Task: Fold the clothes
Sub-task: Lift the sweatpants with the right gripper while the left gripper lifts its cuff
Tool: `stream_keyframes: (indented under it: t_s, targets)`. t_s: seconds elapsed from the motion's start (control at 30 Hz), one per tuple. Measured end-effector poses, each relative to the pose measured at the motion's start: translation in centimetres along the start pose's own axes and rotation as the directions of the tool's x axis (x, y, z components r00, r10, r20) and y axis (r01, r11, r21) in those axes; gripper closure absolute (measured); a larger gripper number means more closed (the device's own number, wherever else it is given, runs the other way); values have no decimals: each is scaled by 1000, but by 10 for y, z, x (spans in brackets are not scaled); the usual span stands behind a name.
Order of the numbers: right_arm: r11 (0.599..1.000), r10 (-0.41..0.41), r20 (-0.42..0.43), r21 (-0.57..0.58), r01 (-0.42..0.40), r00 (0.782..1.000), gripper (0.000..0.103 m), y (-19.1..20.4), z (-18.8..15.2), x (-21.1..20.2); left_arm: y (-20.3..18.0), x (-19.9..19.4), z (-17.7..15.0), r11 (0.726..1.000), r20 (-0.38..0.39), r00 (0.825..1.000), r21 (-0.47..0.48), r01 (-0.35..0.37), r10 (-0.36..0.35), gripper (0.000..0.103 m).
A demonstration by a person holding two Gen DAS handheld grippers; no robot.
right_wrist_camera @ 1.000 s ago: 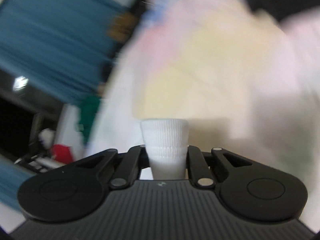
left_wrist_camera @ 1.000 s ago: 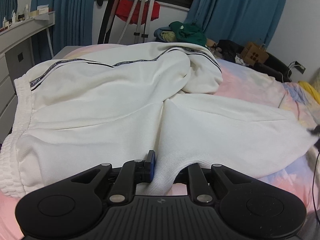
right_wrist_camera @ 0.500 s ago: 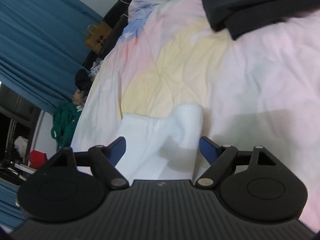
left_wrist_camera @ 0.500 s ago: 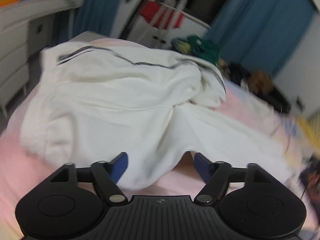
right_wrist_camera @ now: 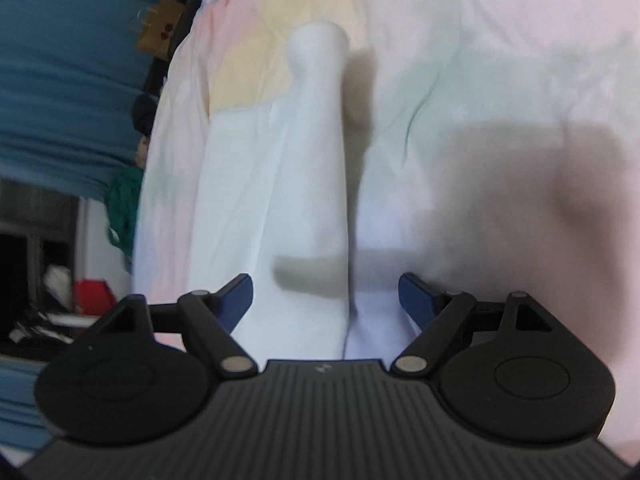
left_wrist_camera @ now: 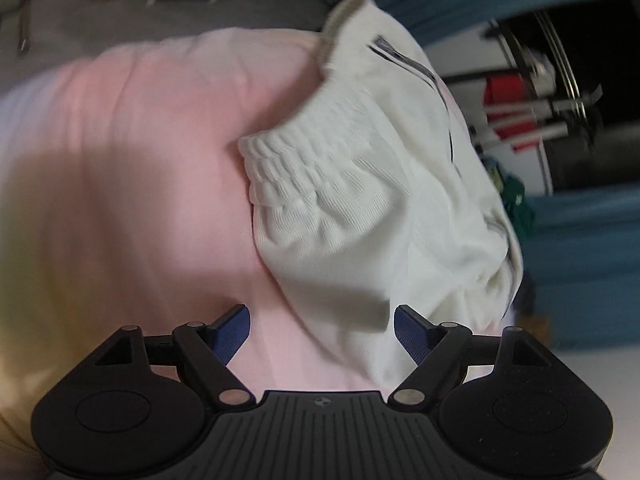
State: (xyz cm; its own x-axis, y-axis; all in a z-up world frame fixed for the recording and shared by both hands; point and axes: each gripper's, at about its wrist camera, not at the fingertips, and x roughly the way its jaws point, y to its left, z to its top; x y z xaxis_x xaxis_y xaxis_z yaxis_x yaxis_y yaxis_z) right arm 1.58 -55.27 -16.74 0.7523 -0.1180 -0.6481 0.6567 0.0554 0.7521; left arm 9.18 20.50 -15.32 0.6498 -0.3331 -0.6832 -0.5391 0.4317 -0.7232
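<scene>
Left gripper (left_wrist_camera: 322,330) angled down over the bed (left_wrist_camera: 132,168), view rolled hard to one side, blue fingers (left_wrist_camera: 232,330) spread wide with nothing pinched. White trousers (left_wrist_camera: 360,216) heaped just ahead of the fingers and off to the right-hand one, ribbed elastic waistband (left_wrist_camera: 296,168) nearest the middle of the gap, a dark side stripe (left_wrist_camera: 424,76) running along the far edge. A fold of white cloth reaching down beside the right-hand finger, contact not clear. Pink bedcover under and beyond the left-hand finger.

Right gripper (right_wrist_camera: 326,296) likewise tilted down toward the bed (right_wrist_camera: 500,80), fingers (right_wrist_camera: 236,296) spread apart, gripping nothing. White trouser leg (right_wrist_camera: 308,184) stretched straight ahead from between the fingers, passing below them, its cuff (right_wrist_camera: 320,42) at the far end, lying on the pastel bedcover. Blue curtain (right_wrist_camera: 60,80) and a cardboard box (right_wrist_camera: 158,32) far off to the left-hand side.
</scene>
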Motion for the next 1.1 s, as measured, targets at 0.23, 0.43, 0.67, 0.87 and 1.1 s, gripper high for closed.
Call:
stream_keyframes:
  t_s: [0.23, 0.43, 0.67, 0.87, 1.1]
  targets:
    - [992, 87, 99, -104, -77, 991, 22, 3, 24, 13, -13, 30, 14, 999, 63, 998, -40, -1, 4, 37]
    - [978, 43, 202, -208, 0, 978, 83, 11, 30, 30, -18, 38, 10, 997, 131, 989, 14, -73, 71, 79]
    - [969, 91, 305, -247, -13, 948, 97, 18, 39, 7, -38, -14, -7, 988, 280, 960, 155, -24, -20, 91]
    - [953, 101, 383, -303, 21, 918, 97, 23, 41, -19, -24, -57, -6, 989, 315, 942, 118, 84, -118, 91]
    - [946, -19, 388, -291, 142, 921, 97, 4, 51, -13, 17, -53, 16, 999, 216, 976, -41, 16, -6, 91]
